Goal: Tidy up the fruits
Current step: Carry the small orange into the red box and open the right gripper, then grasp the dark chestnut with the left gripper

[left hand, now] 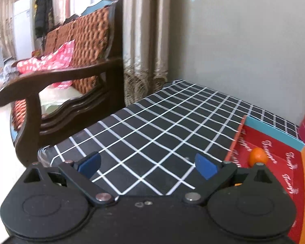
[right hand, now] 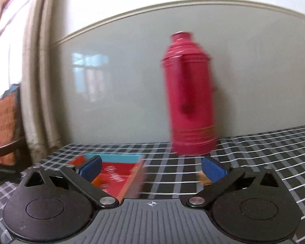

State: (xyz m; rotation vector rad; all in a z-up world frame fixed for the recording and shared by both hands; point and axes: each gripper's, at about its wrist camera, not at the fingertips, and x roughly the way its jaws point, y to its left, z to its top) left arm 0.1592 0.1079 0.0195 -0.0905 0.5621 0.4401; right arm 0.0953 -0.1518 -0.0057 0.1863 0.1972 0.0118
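Both tools were seen with their jaws spread wide and nothing between the blue pads: the left tool (left hand: 148, 165) hung over bare checked cloth on the desk (left hand: 144, 126), and the right tool (right hand: 151, 167) pointed almost level toward a red flask (right hand: 190, 97) standing by the wall. The step in hand was judged to be the pause between one placement and the next pick, since one small orange fruit (left hand: 258, 156) already lay inside the red box (left hand: 278, 152), near its middle, while neither tool was loaded. In the left view that fruit sat to the right of the tool, just past the right pad and apart from it. In the right view the red box (right hand: 120, 174) was found low and left, partly behind the left pad, and a small orange thing (right hand: 205, 179) lay on the cloth right behind the right pad; blur kept it from being told whether this was another fruit. If so, the next move was judged to call for the right tool to be tipped downward and swung right so that the thing was centred between the pads before they were closed, then carried left into the box.
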